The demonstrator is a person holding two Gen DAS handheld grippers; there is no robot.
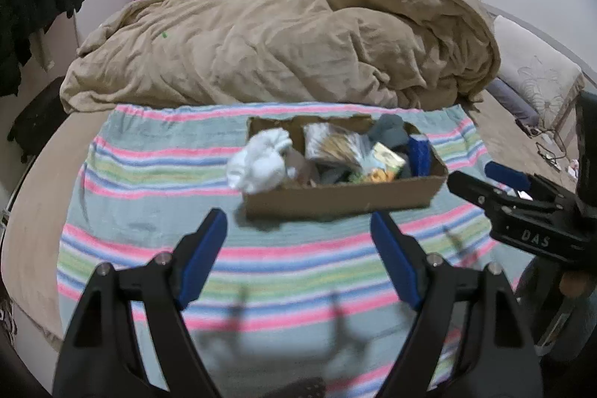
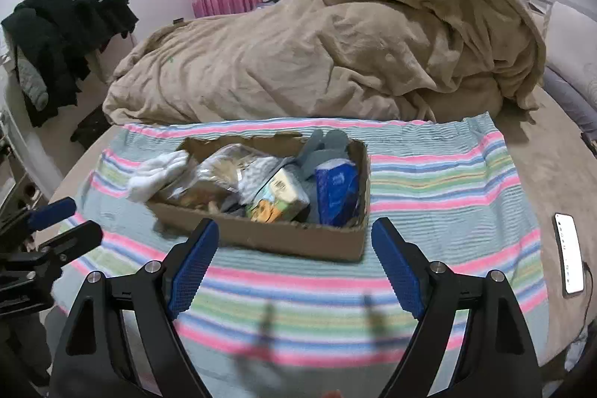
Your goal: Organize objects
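I see both tools spread wide and empty: my left gripper [image 1: 298, 248] and right gripper [image 2: 294, 256] hover just short of the cardboard box [image 2: 298, 241], which sits on the striped cloth [image 2: 447, 181], filled with items.

Motion blur softens the cardboard box [image 1: 335, 200] near the striped blanket's far edge, so the label on the small carton [image 2: 278, 198] inside cannot be read. The clear packet [image 2: 216, 174] hides whatever lies beneath it.
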